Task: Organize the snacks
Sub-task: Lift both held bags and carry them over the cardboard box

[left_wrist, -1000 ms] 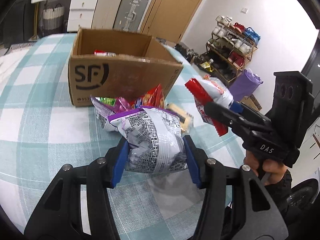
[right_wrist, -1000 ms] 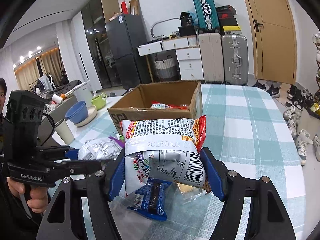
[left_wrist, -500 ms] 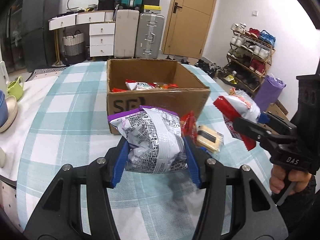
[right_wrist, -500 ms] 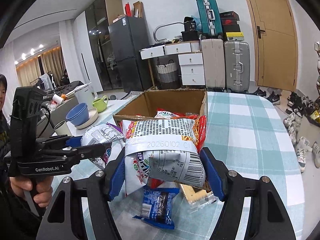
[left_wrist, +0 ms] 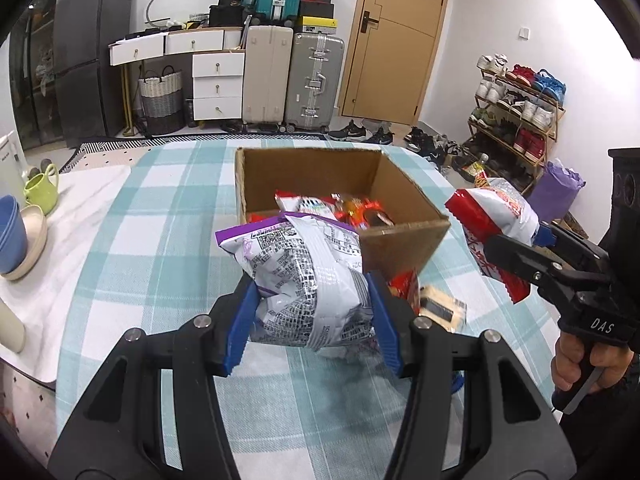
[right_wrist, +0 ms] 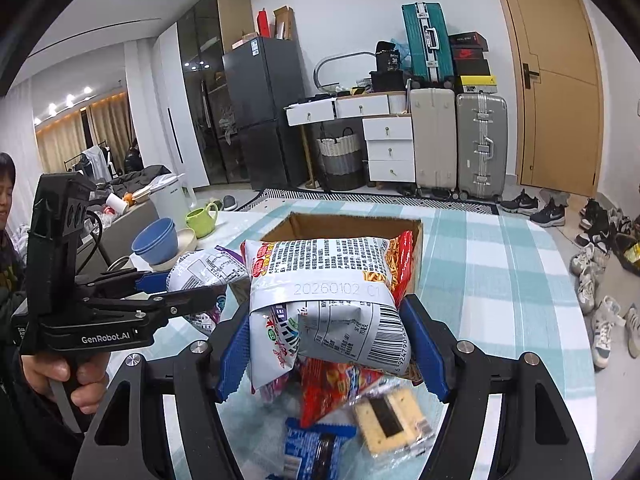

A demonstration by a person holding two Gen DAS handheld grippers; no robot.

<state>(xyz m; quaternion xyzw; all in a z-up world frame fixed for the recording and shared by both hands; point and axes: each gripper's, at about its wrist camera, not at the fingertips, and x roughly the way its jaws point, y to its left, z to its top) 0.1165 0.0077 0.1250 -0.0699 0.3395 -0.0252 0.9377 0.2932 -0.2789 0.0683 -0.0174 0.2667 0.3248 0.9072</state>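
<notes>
Snacks are clamped in both jaws, purple bag left, red bag right, box just ahead.

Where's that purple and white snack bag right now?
The purple bag is clamped in the left gripper, lifted above the table just in front of the cardboard box, left of the red bag.

one cardboard box, two held snack bags, two suitcases
</notes>
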